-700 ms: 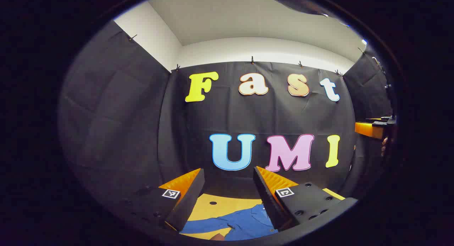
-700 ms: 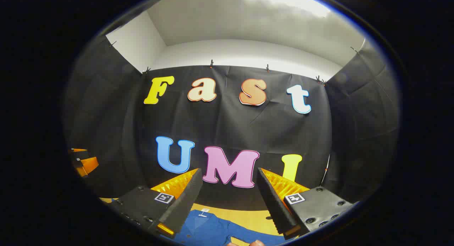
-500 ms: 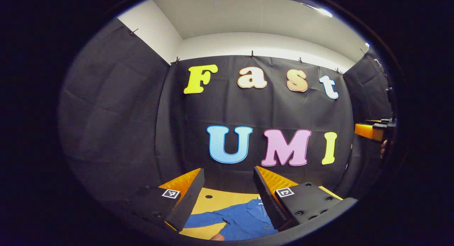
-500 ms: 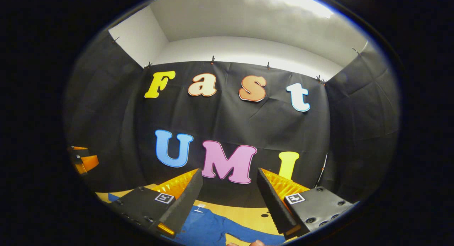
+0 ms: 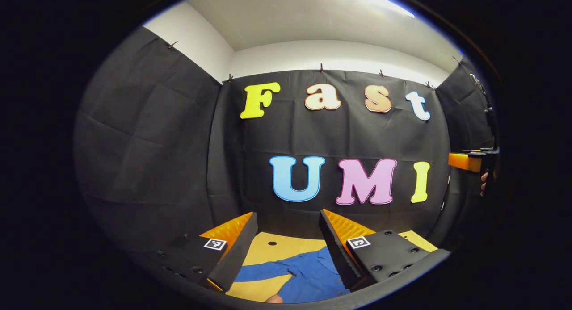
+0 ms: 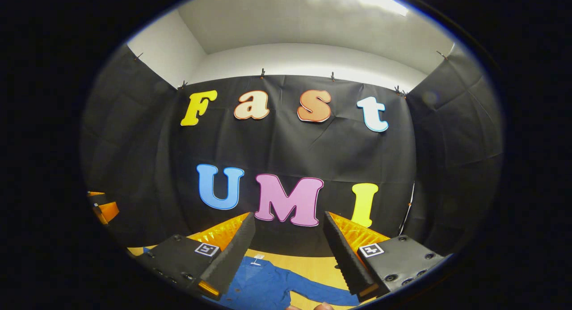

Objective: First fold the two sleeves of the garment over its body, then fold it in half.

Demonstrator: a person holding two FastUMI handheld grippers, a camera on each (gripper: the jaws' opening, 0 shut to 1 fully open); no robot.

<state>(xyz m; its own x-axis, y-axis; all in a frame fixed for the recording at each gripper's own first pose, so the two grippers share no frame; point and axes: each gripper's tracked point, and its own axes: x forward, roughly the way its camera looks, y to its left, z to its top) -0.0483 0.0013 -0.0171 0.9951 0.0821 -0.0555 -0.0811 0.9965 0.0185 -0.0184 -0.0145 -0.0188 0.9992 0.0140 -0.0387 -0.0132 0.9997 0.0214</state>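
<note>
A yellow wooden desk (image 5: 268,256) is seen low in both views, hemmed in by black cloth walls (image 5: 147,144) with a white wall and ceiling above, and a blue shirt (image 5: 308,276) is laid flat on it with a sleeve spread out to each side. The left claw (image 5: 288,243) is held well above the desk, its jaws spread wide and nothing gripped or touched, the shirt visible below in the gap. The right claw (image 6: 288,247) is likewise held aloft and released, empty, with the shirt (image 6: 263,285) spread on the desk (image 6: 308,267) beneath it.
</note>
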